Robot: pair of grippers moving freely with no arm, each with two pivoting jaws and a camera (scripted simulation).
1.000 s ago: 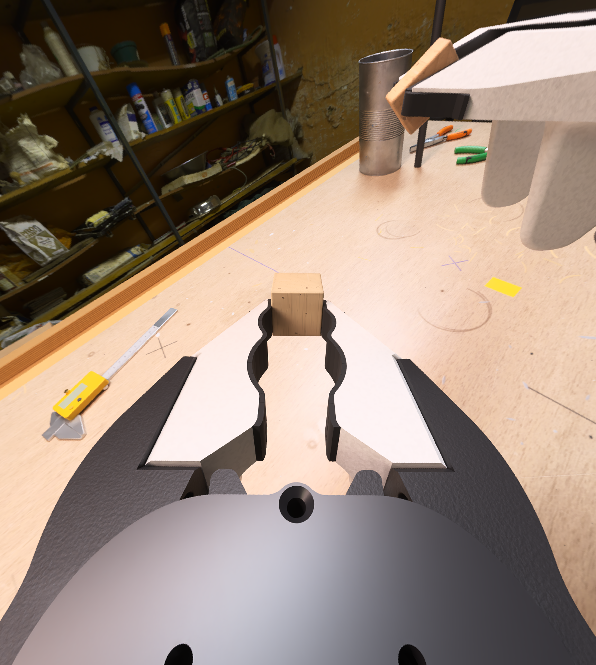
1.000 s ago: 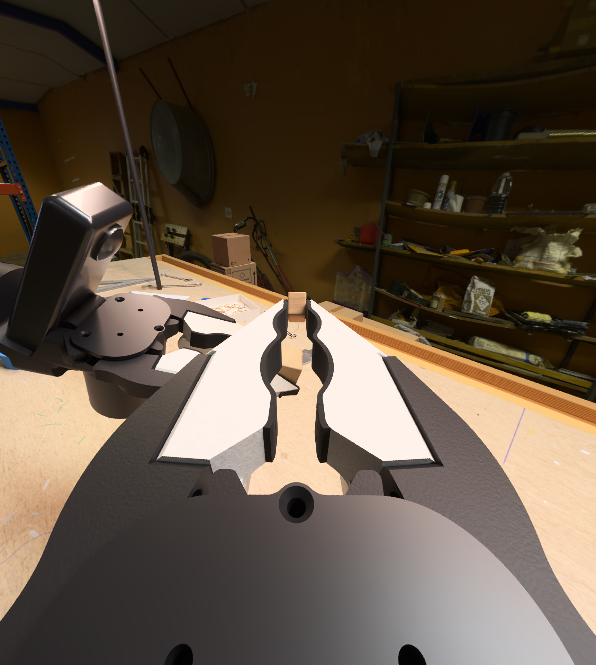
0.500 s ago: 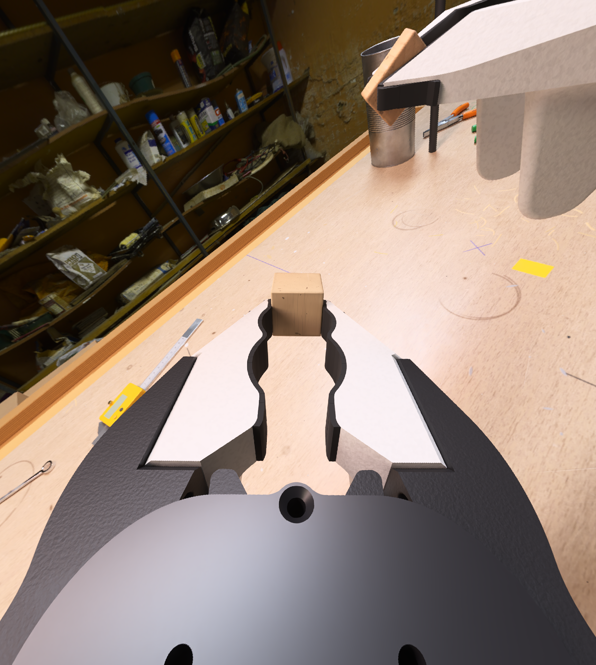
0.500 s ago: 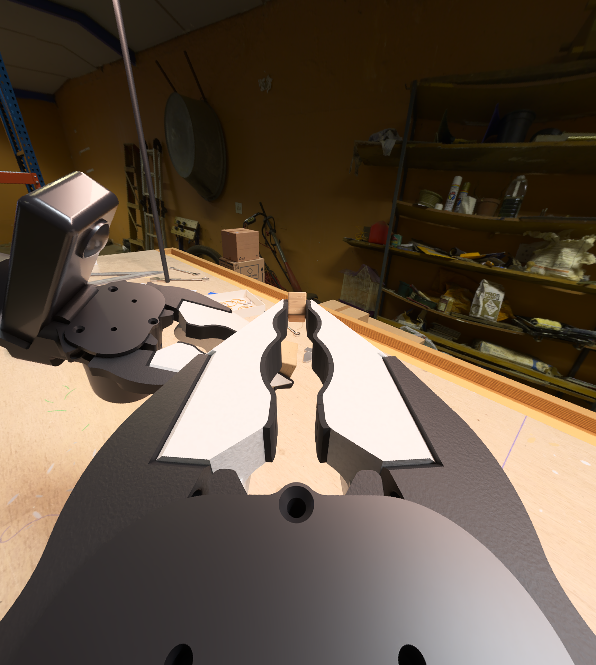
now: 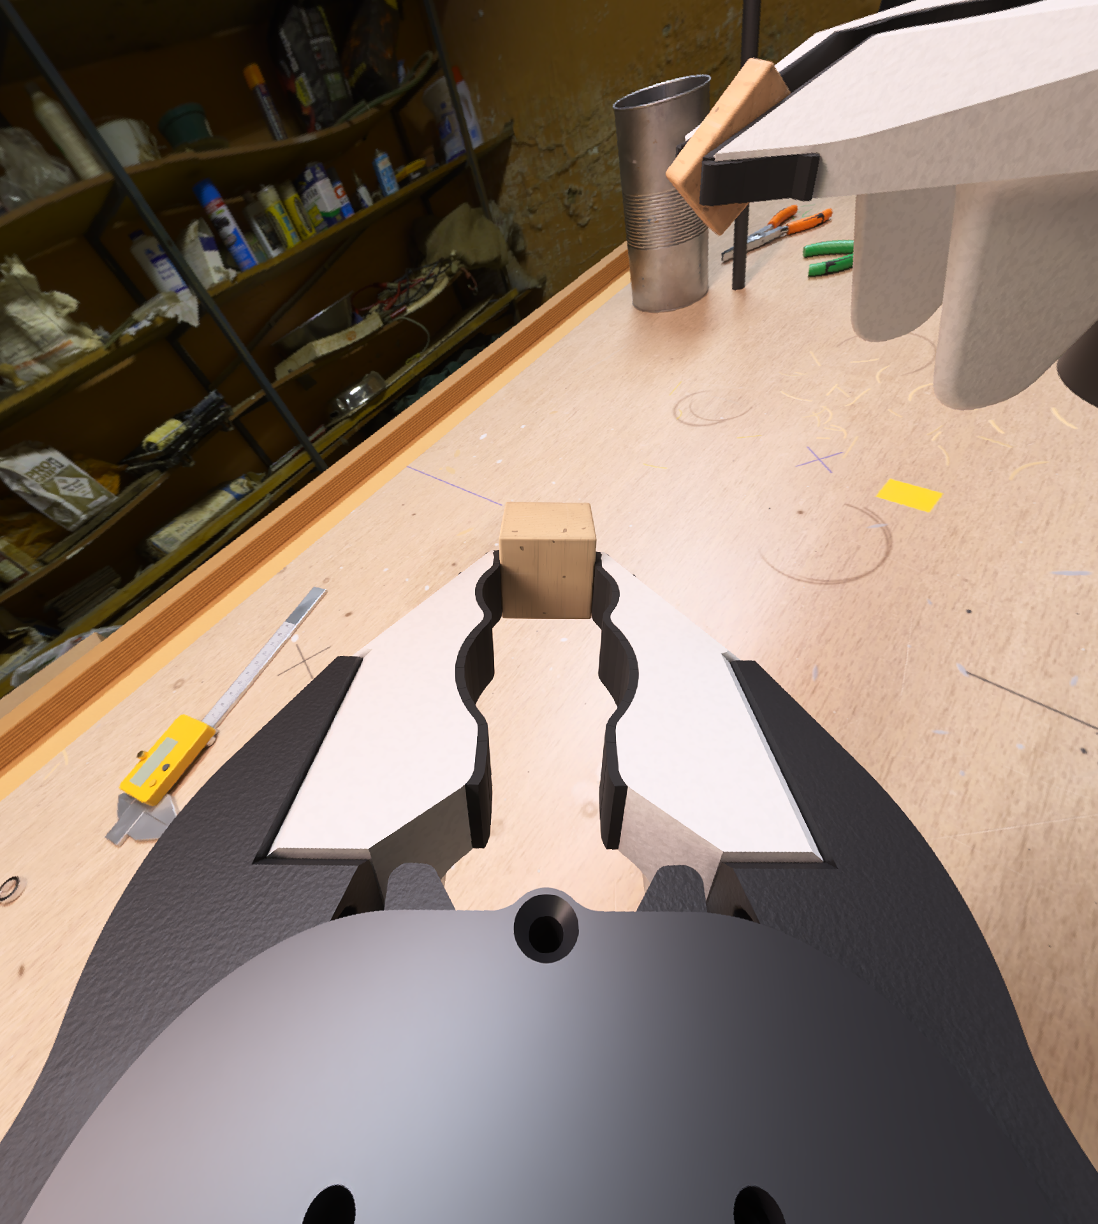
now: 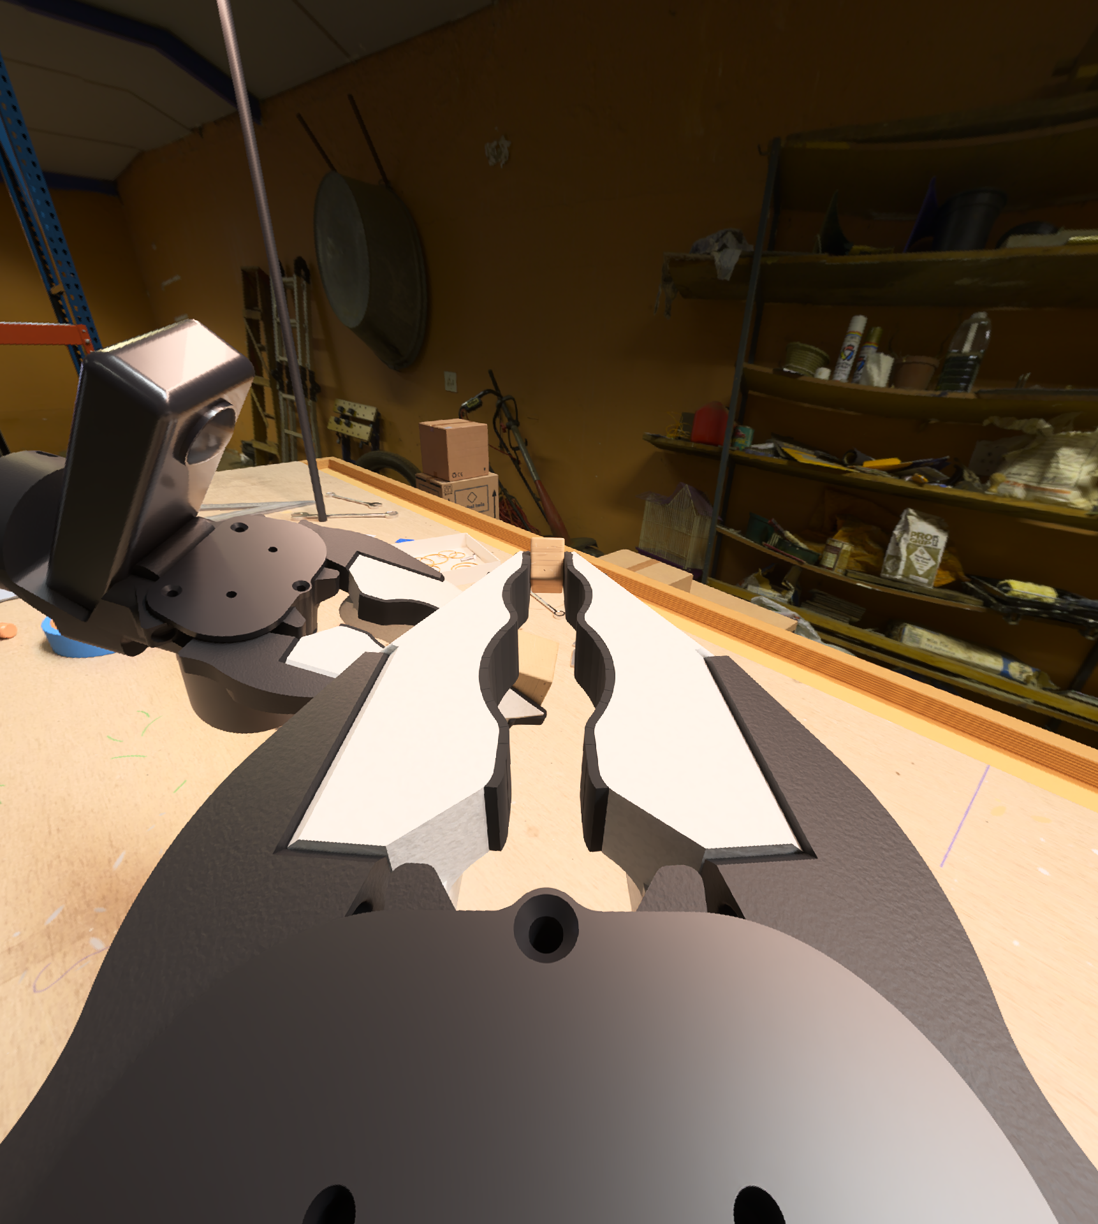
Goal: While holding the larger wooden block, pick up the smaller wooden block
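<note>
My left gripper (image 5: 546, 563) is shut on the larger wooden block (image 5: 546, 576), a pale cube pinched between its fingertips above the workbench (image 5: 798, 762). My right gripper (image 6: 546, 563) is shut on the smaller wooden block (image 6: 546, 560), a thin slab at its fingertips. In the left wrist view the right gripper (image 5: 752, 165) hangs high at the upper right with the slab (image 5: 722, 139) in it. In the right wrist view the left gripper's body (image 6: 202, 583) is at the left, lower down, and the cube (image 6: 536, 665) shows between my fingers.
A metal can (image 5: 662, 199), a thin upright rod (image 5: 740, 165), and orange (image 5: 778, 228) and green pliers (image 5: 828, 255) stand at the far end. A yellow caliper (image 5: 165, 762) lies left, near the bench's raised wooden edge (image 5: 334, 503). Shelves lie beyond it.
Both grippers keep their blocks. The left gripper has swung, so the bench edge and caliper shifted in its view. In the right wrist view the left gripper has tilted up and come a little closer.
</note>
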